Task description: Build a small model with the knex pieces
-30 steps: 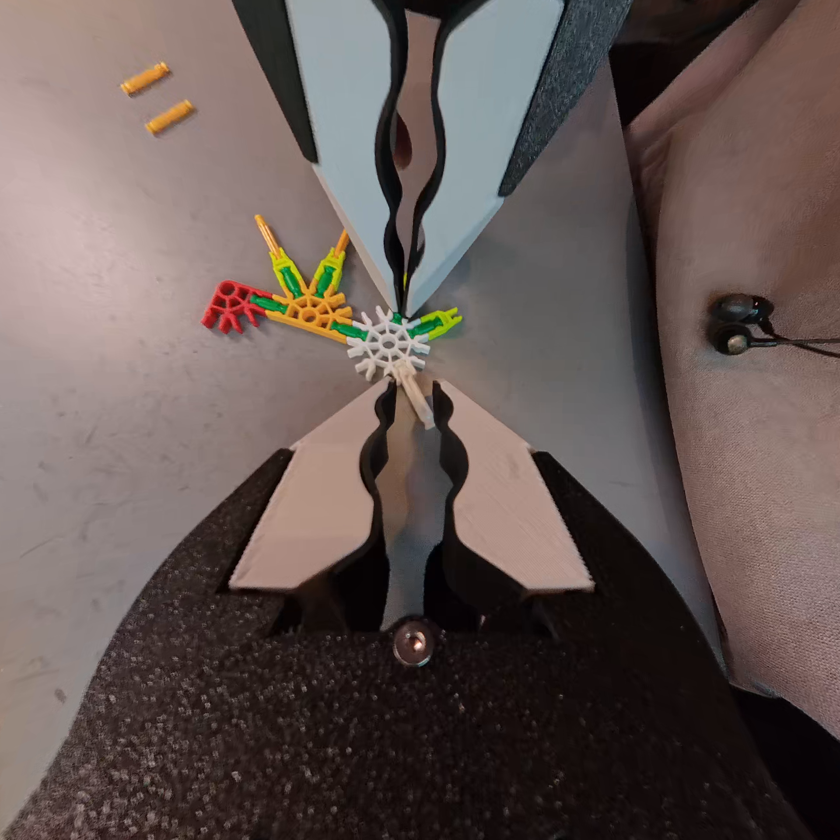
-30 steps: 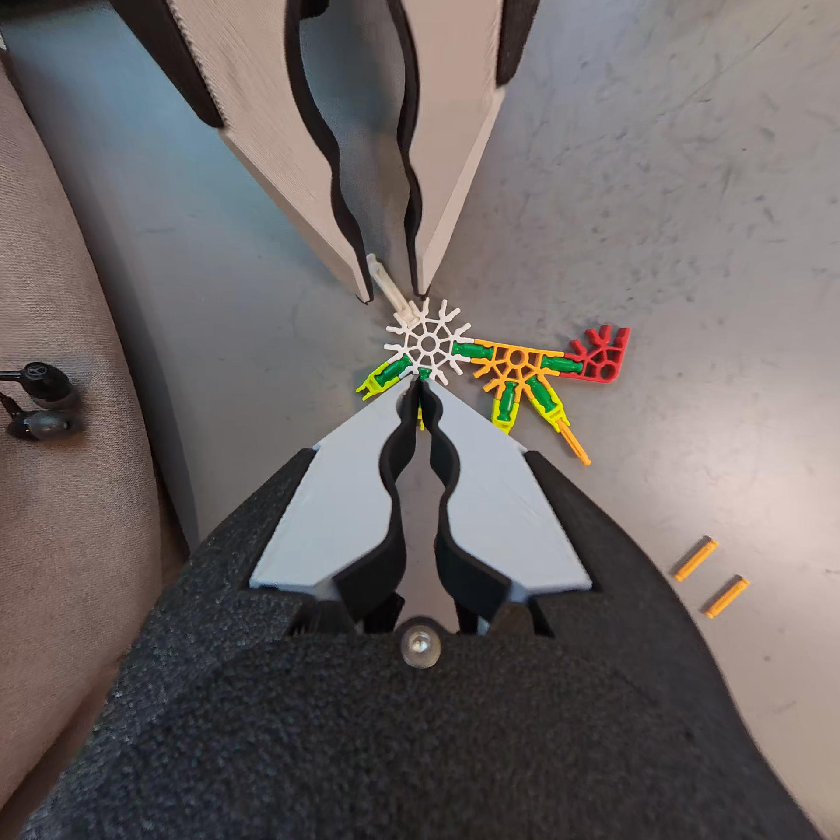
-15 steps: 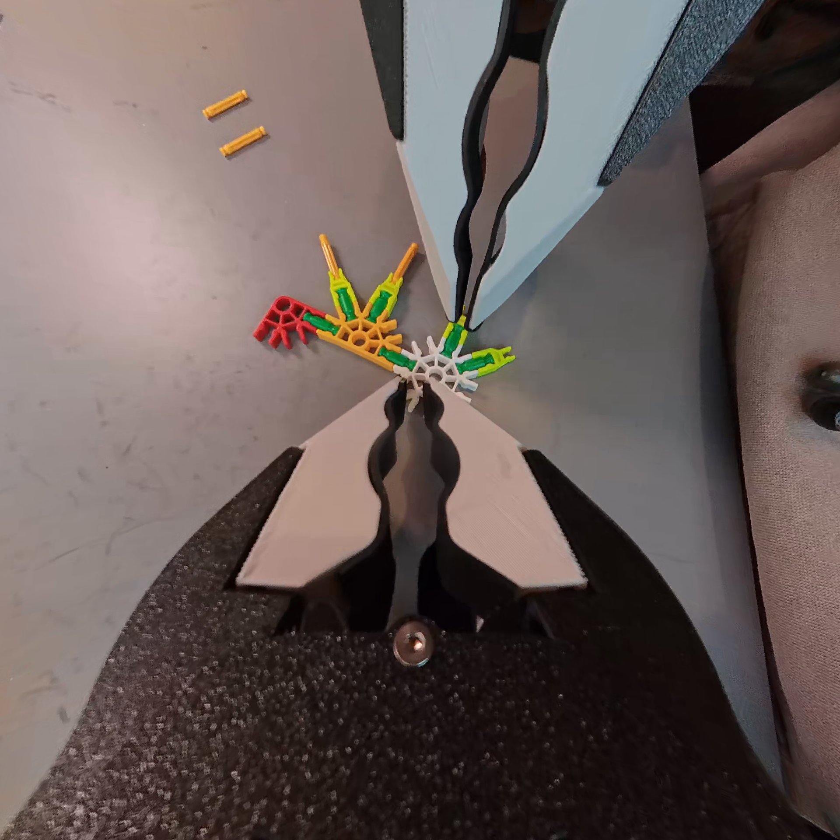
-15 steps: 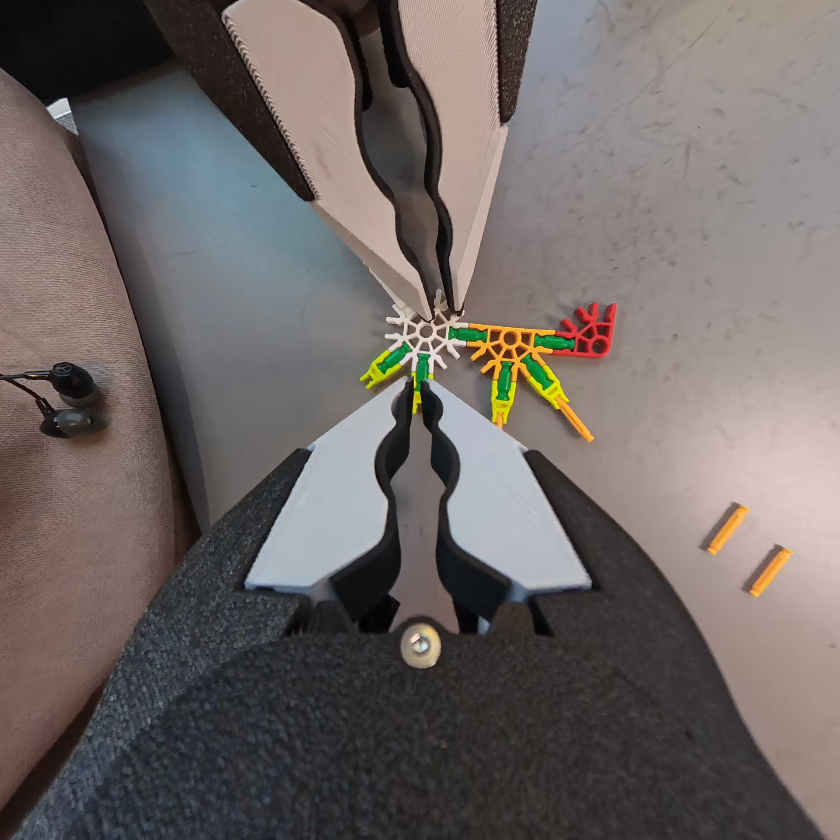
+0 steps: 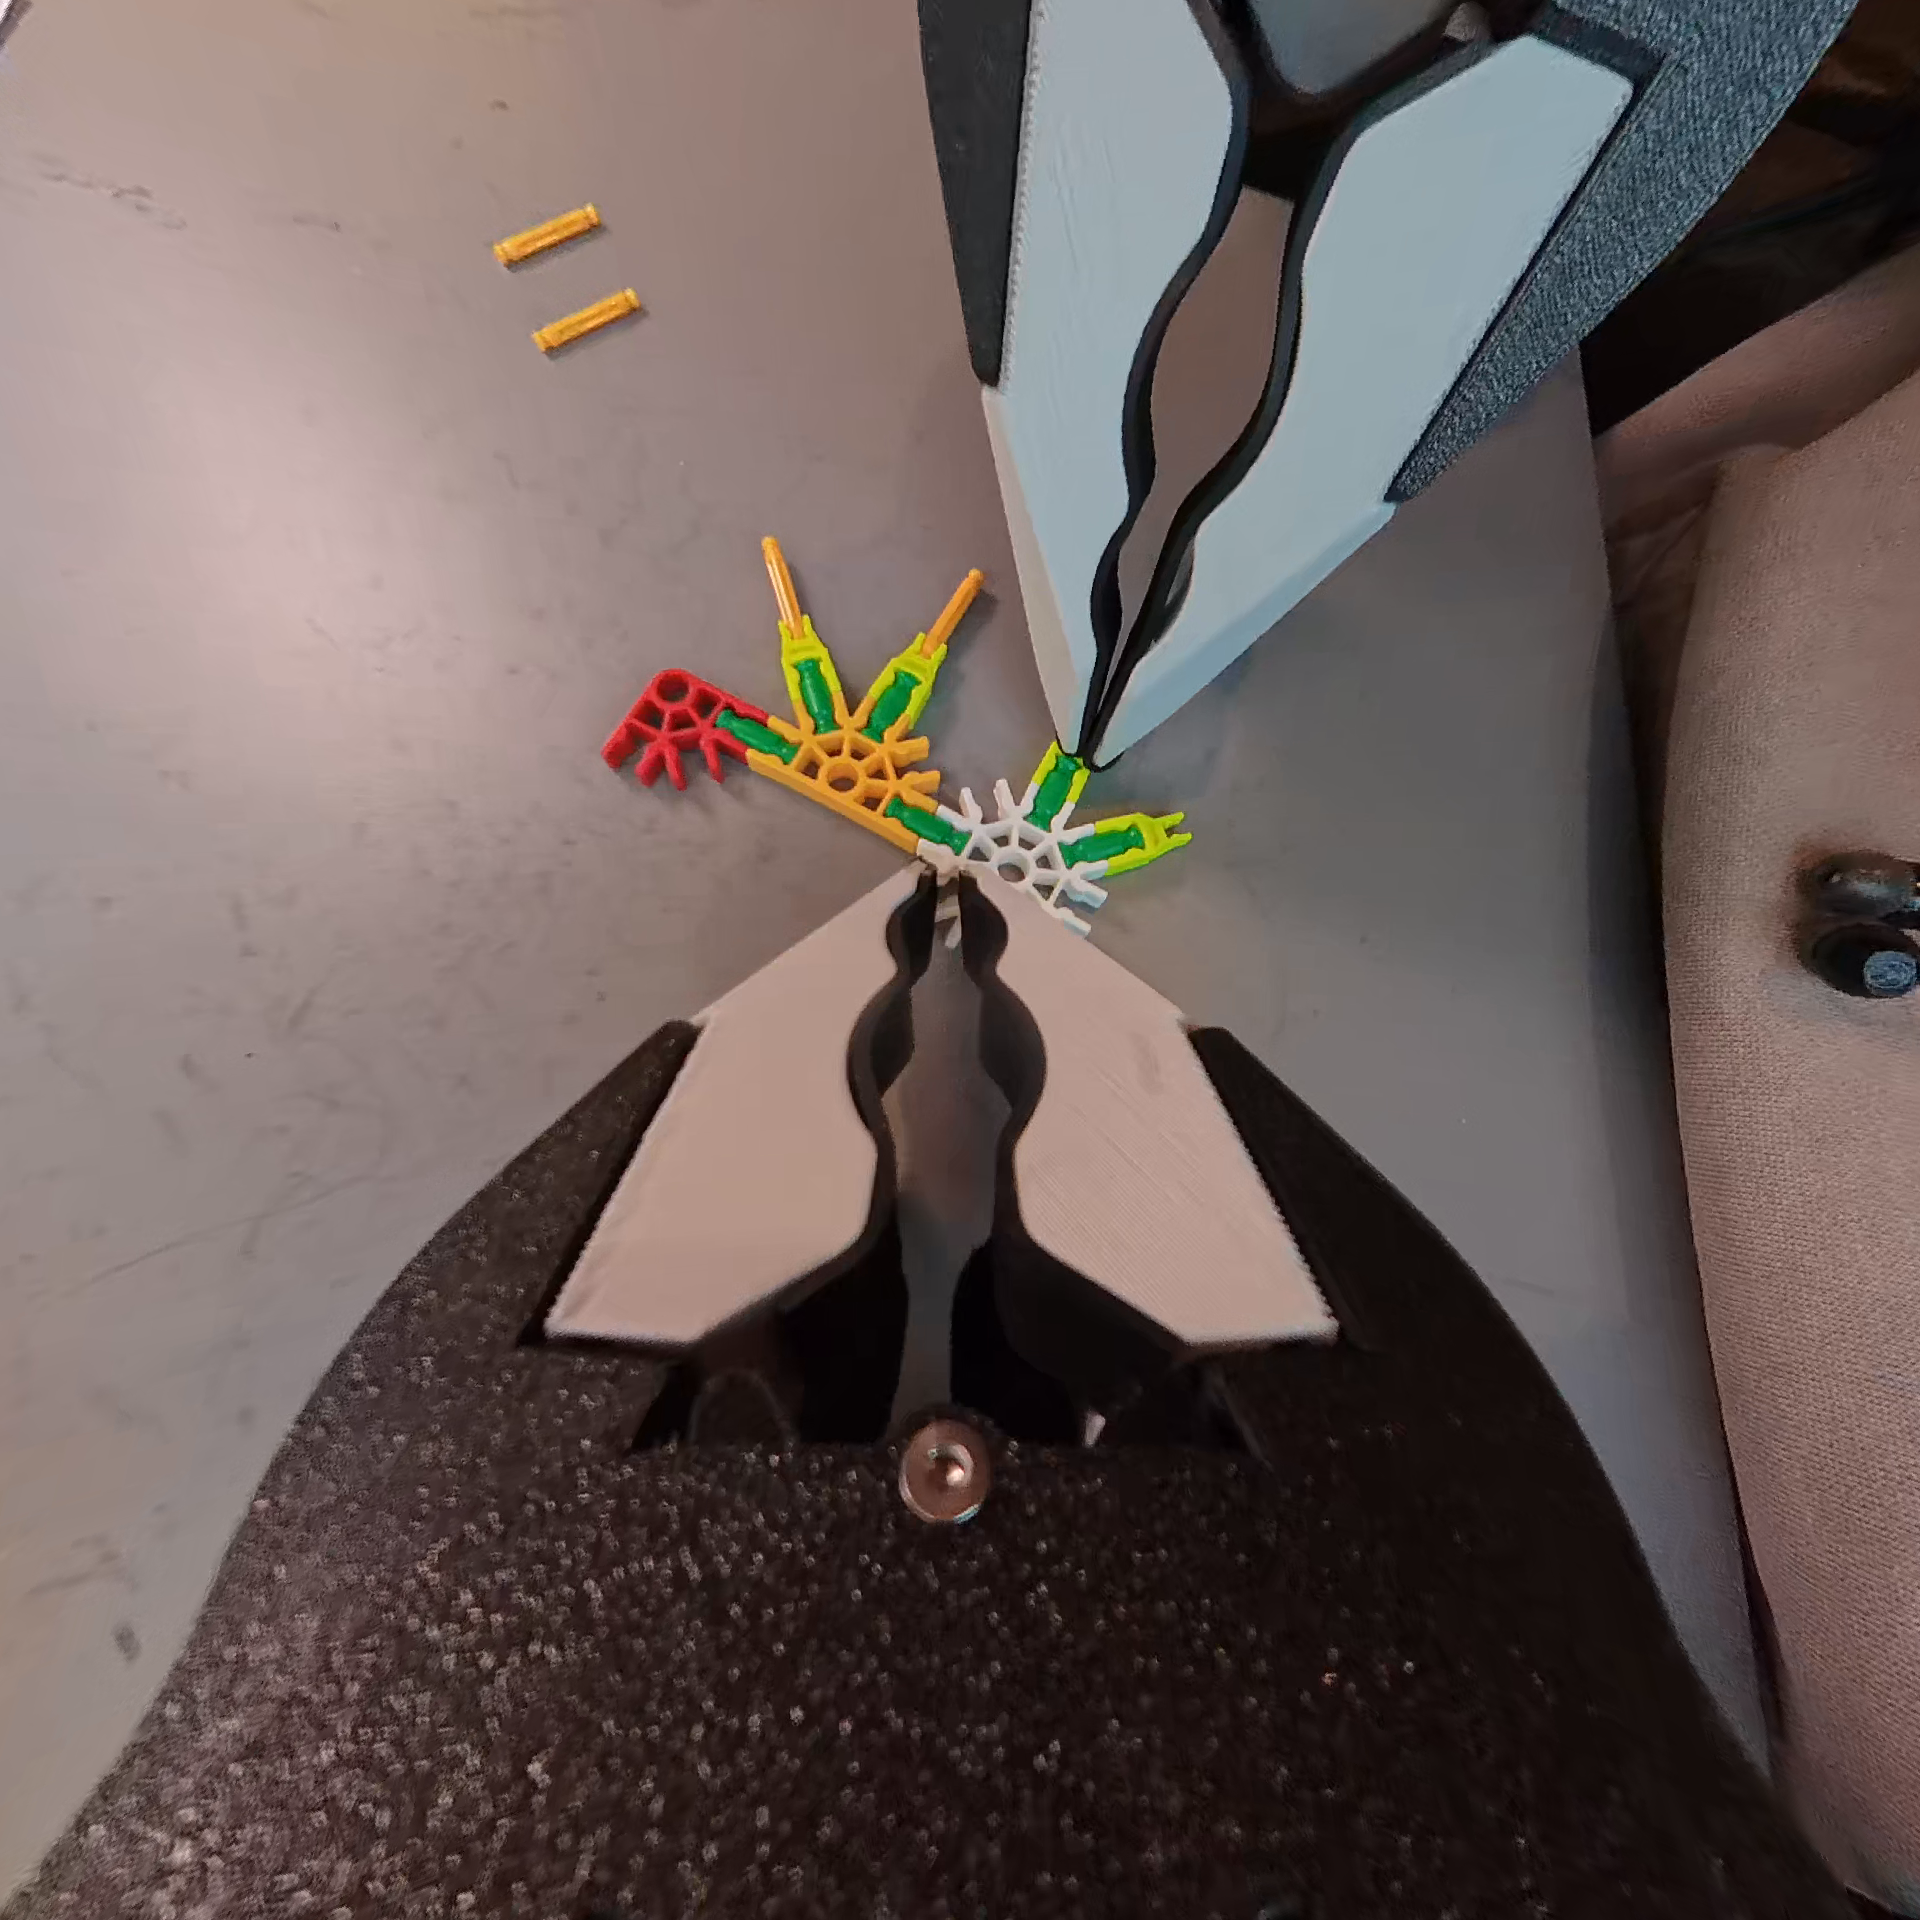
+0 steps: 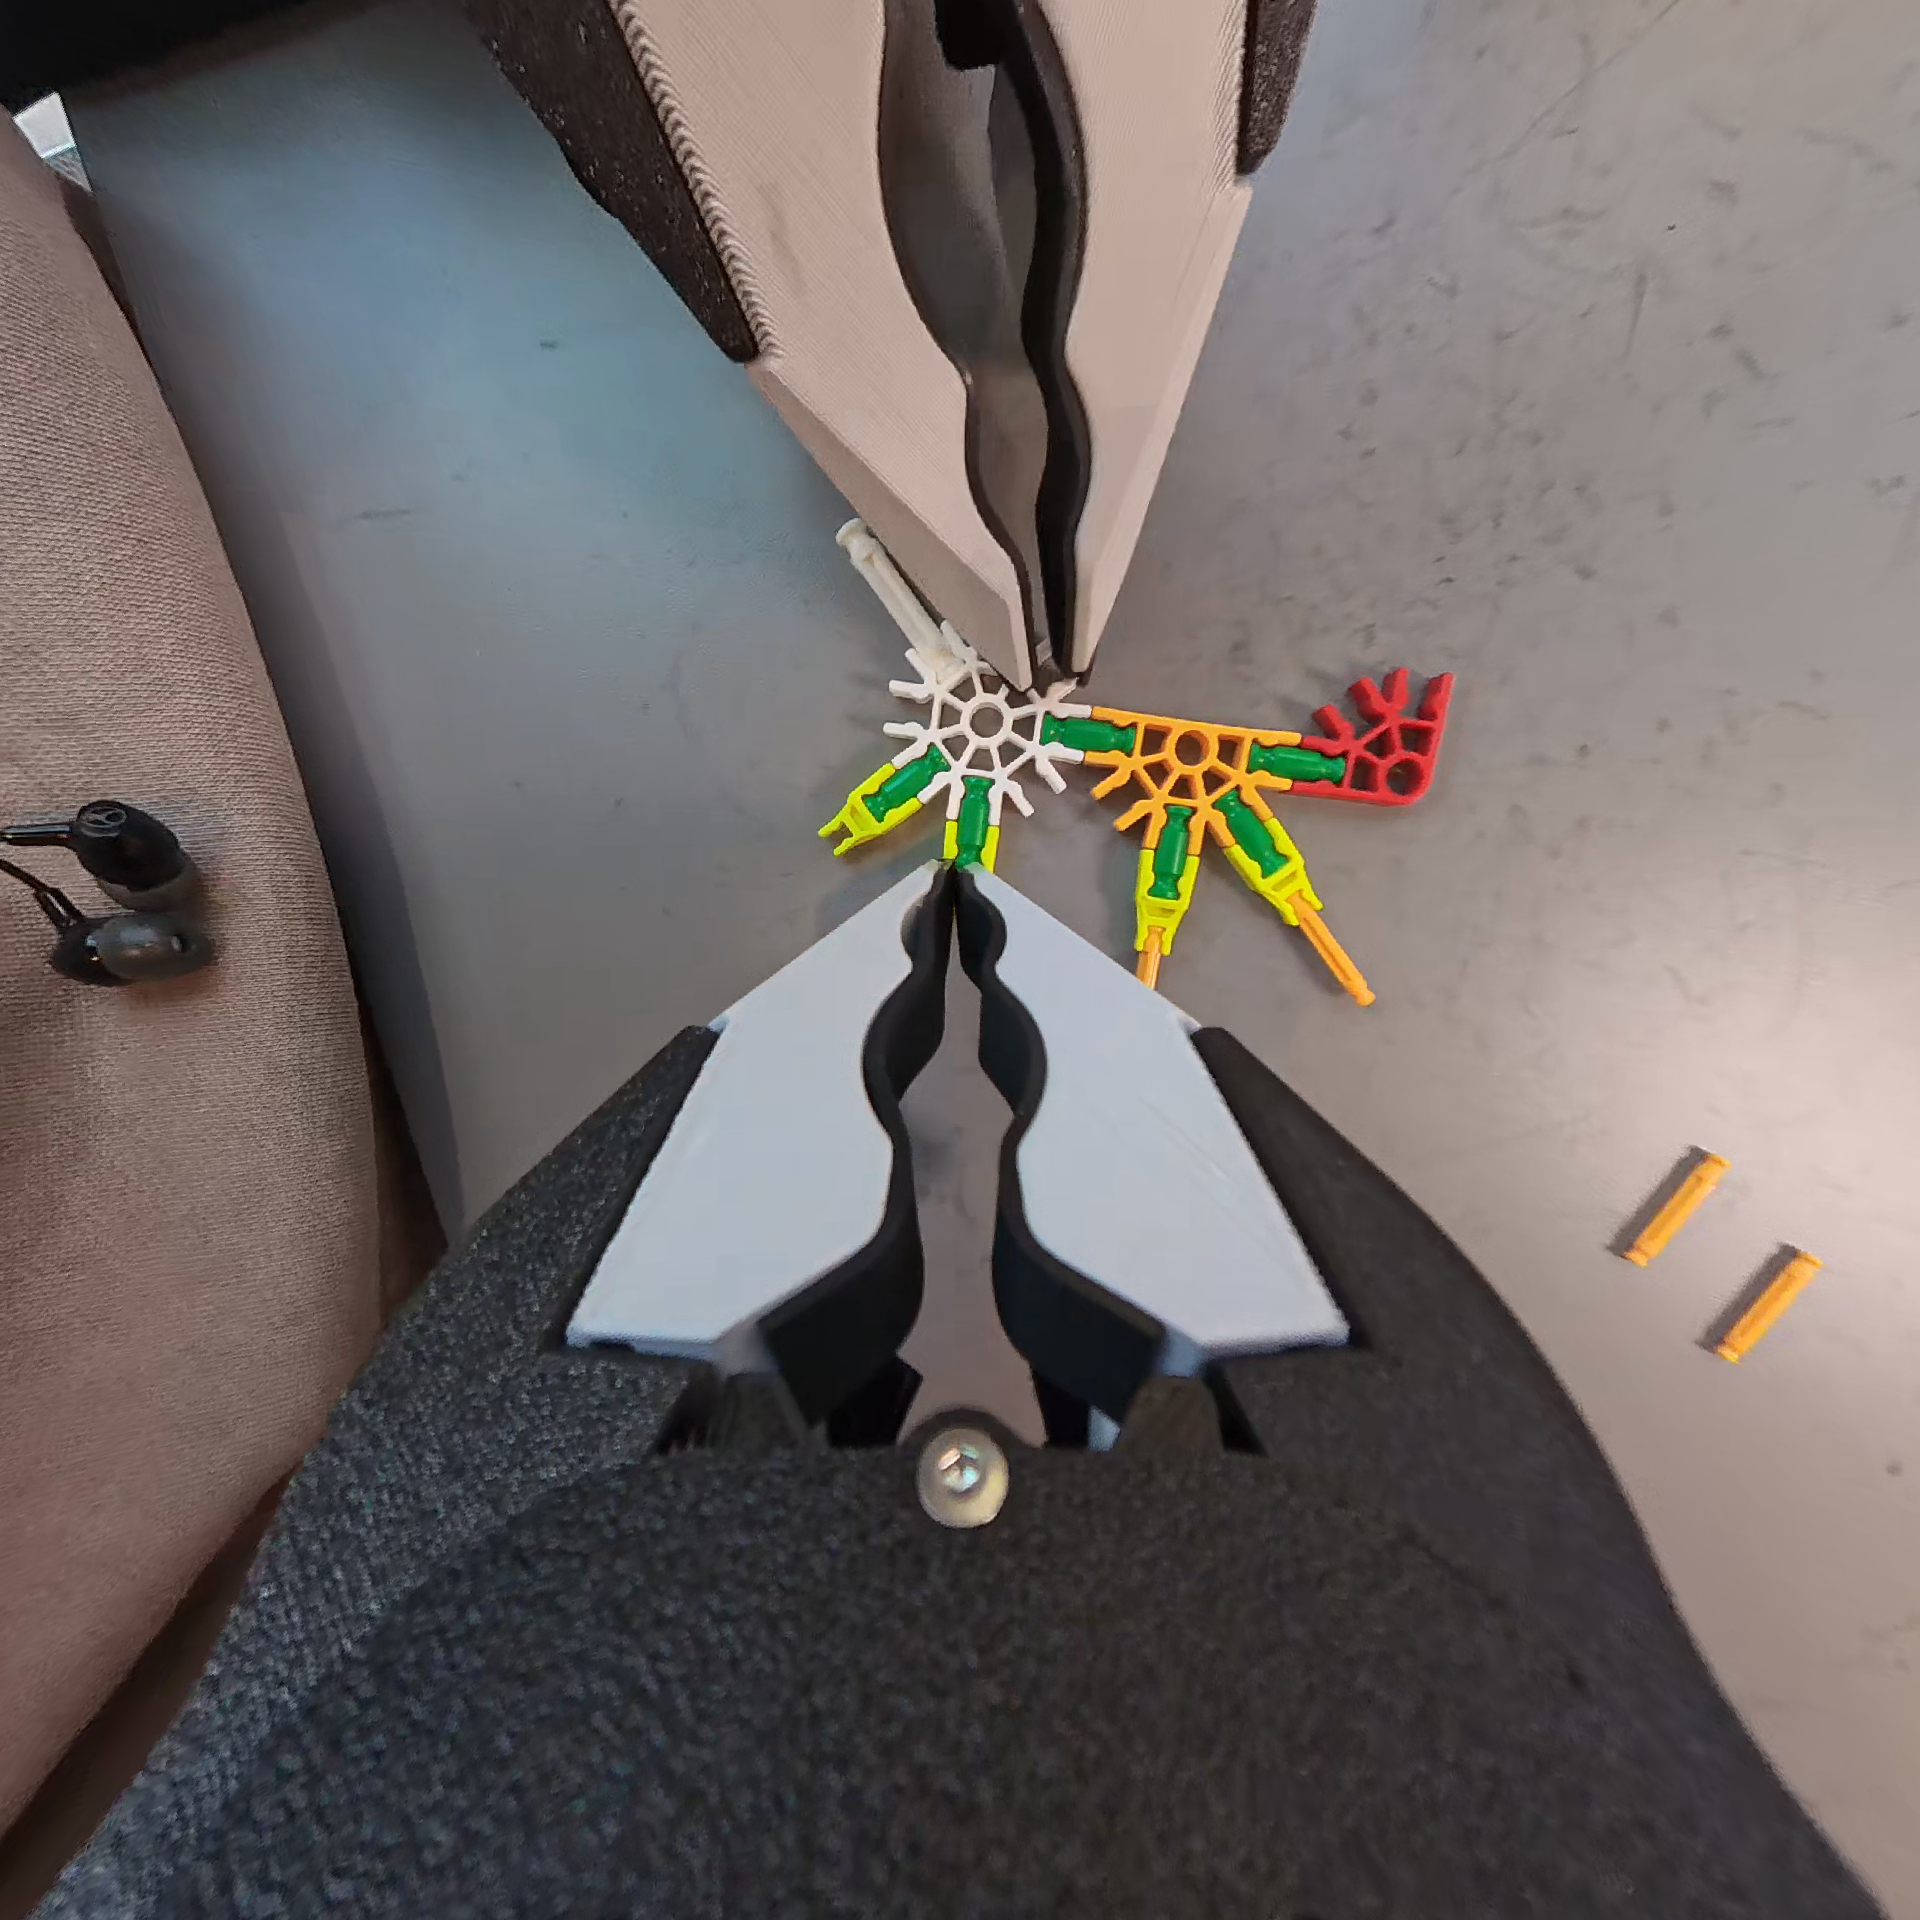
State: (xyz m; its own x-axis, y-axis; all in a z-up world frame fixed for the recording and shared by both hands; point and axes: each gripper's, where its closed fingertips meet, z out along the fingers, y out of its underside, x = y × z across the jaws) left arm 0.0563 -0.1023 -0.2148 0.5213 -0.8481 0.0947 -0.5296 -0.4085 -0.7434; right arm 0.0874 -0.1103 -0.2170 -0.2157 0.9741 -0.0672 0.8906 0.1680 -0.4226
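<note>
Your left gripper (image 5: 940, 891) had its jaws pressed almost together at the edge of the white wheel (image 5: 1013, 847). A small white bit showed between the tips. From the right wrist view, a white rod (image 6: 883, 582) stuck out of that wheel just beside the left fingers, and you could not tell whether the nipped bit was the rod's end or a spoke.

Your right gripper (image 6: 954, 881) came from the other side. Its jaws were pinched shut on the tip of a green and yellow clip (image 6: 971, 826) that plugs into the same wheel.

The wheel was one end of a flat toy model (image 5: 883, 790) lying on the grey table (image 5: 312, 935), close to the table's edge. A green peg joined the wheel to an orange half-wheel (image 5: 842, 769), and a red corner piece (image 5: 670, 727) sat at the far end.

It looked very light, and hard but thin. I think the snap joints would pop apart if you twisted it, so the thick hubs and the peg ends are the safe spots to take hold — not the skinny spokes.

Two loose orange rods (image 5: 548, 235) lay well apart from it. Black earbuds (image 6: 125, 894) rested on a beige cushion (image 6: 156, 1247) beside the table.
</note>
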